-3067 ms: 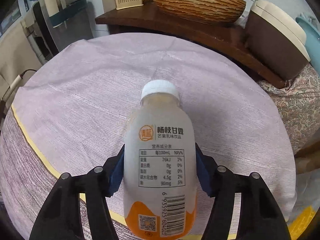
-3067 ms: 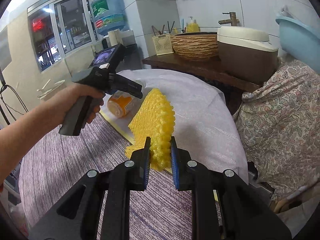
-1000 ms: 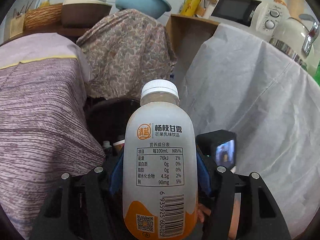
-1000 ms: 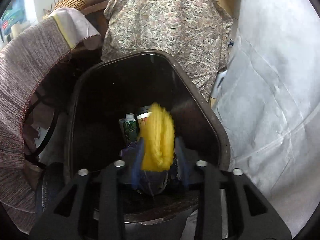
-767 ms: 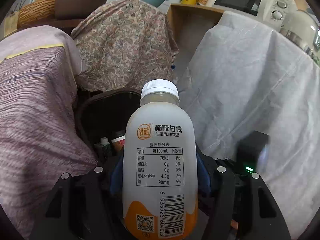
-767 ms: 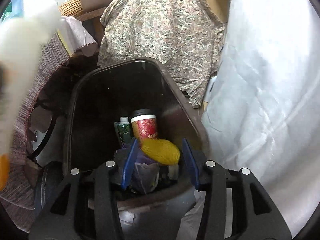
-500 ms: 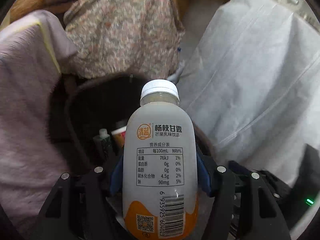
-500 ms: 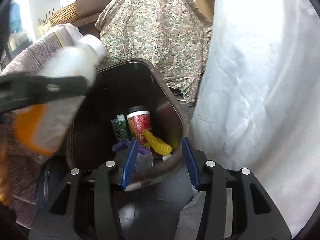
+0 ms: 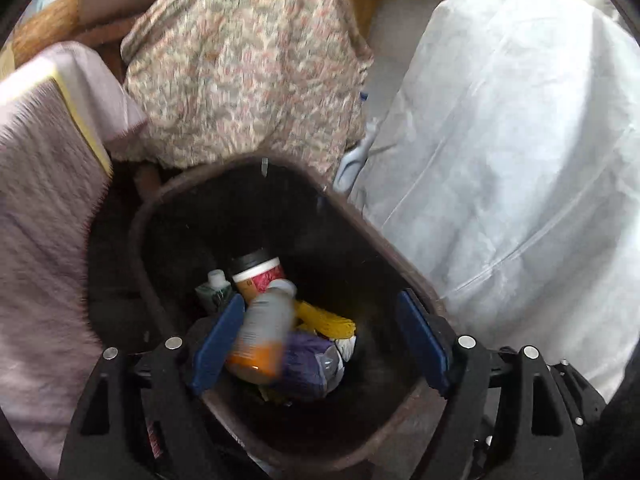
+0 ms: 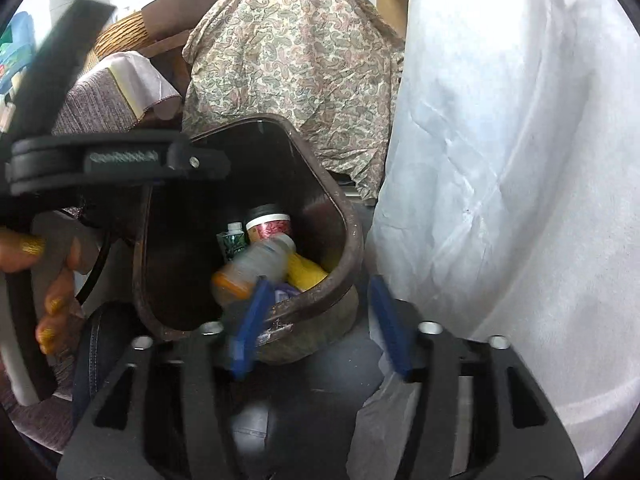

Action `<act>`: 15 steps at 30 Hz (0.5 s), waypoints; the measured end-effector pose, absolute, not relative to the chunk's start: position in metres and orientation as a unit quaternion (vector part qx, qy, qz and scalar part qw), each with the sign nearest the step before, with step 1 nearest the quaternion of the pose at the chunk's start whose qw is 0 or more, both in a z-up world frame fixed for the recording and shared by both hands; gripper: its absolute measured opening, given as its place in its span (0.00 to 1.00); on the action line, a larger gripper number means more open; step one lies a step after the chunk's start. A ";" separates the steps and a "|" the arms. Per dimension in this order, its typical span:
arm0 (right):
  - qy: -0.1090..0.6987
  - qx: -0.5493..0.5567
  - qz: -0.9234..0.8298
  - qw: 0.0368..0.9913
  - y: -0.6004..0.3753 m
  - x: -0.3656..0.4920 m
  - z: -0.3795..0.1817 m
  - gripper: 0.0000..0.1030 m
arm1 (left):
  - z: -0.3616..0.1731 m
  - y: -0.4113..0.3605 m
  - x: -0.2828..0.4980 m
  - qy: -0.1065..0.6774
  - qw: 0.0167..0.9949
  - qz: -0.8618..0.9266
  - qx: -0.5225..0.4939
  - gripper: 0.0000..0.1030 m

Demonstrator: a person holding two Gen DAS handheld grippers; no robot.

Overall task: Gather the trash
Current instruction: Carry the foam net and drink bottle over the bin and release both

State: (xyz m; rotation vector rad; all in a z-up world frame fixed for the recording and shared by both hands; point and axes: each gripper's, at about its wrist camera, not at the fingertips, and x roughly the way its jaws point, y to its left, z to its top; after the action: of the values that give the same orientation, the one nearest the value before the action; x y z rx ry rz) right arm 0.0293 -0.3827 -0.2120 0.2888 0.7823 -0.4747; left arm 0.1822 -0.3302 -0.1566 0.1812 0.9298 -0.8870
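Dark bin (image 9: 168, 216) below wide-open left gripper (image 9: 320, 336) and right gripper (image 10: 324, 320); blurred bottle (image 9: 260, 332), label unreadable.

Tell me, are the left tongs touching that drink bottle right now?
Apart. In the left wrist view the drink bottle blurs down inside the trash bin, clear of the wide-open left tongs.

The left claw (image 9: 320, 336) has just been opening, and the bottle (image 9: 262, 330) it gripped now drops, blurred, into the bin (image 9: 384, 240). The right claw (image 10: 316, 320), also just opening wider with nothing between its pads, has let its yellow netting (image 10: 304, 272) fall inside too.
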 end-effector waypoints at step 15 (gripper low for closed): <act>0.315 0.101 -0.221 0.917 -0.341 0.016 -0.163 0.82 | -0.026 -0.193 0.092 0.199 0.914 -0.350 0.048 0.95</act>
State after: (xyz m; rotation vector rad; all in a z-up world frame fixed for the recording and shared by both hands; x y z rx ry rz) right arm 0.0164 -0.3407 -0.1626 0.2078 0.6485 -0.4549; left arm 0.0917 -0.1931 -0.0256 0.0991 0.4098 -0.7198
